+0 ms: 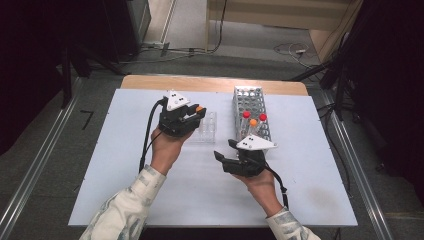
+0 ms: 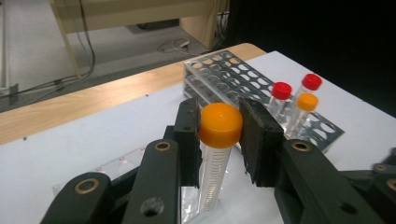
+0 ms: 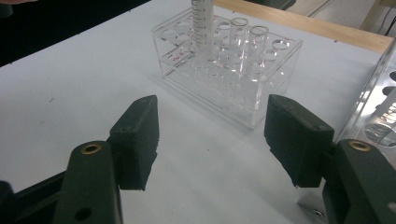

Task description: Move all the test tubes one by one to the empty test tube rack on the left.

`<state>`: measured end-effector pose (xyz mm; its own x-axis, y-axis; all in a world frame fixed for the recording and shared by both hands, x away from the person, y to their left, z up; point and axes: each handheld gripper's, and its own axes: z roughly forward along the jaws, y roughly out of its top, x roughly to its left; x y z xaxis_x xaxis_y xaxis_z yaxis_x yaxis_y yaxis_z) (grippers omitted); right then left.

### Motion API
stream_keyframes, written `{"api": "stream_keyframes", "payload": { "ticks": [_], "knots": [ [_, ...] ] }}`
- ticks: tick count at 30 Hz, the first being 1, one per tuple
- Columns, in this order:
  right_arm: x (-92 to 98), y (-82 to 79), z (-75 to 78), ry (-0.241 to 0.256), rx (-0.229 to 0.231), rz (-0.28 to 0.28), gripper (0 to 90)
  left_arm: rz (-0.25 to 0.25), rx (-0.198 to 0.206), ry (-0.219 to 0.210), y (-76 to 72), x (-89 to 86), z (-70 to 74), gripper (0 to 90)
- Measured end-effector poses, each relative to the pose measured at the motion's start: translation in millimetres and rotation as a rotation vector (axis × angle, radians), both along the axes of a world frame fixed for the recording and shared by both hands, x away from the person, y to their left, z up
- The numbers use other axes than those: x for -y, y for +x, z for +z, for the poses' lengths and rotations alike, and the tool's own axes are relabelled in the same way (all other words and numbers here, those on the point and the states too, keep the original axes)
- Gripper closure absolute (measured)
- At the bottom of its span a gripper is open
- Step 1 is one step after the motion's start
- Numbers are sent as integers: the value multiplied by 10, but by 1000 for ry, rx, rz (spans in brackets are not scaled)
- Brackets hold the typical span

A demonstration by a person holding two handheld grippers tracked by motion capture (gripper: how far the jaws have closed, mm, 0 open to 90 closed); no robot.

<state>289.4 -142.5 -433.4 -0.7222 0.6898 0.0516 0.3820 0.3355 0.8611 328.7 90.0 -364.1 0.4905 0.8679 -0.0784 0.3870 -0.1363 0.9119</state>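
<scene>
My left gripper (image 1: 196, 114) (image 2: 219, 140) is shut on the orange cap of a clear graduated tube (image 2: 219, 125) (image 1: 199, 108). The tube stands upright, with its lower end in a hole of the clear plastic rack (image 1: 206, 128) (image 3: 229, 70); its body (image 3: 201, 23) rises out of the rack's far corner in the right gripper view. My right gripper (image 1: 224, 150) (image 3: 212, 130) is open above the white table, a little short of the clear rack, with nothing between its jaws. A metal rack (image 1: 249, 100) (image 2: 224, 74) holds two red-capped tubes (image 1: 246, 114) (image 1: 263, 117) and one orange-capped tube (image 1: 253, 122).
The metal rack lies just to the right of the clear rack, and its near end is beside my right gripper. The white sheet (image 1: 125, 165) covers the table, with a wooden edge (image 1: 200, 83) at the back. Cables lie on the floor beyond.
</scene>
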Motion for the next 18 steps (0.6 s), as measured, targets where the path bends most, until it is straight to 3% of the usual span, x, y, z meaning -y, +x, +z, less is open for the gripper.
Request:
{"api": "stream_keyframes", "payload": {
  "ticks": [7, 18],
  "knots": [
    [47, -1, 10, 3, -7, -3, 313, 51, 6, 8, 138, -57, -58, 699],
    [96, -7, 24, 9, -3, -12, 305, 69, -5, 37, 218, -6, -176, 698]
  ]
}}
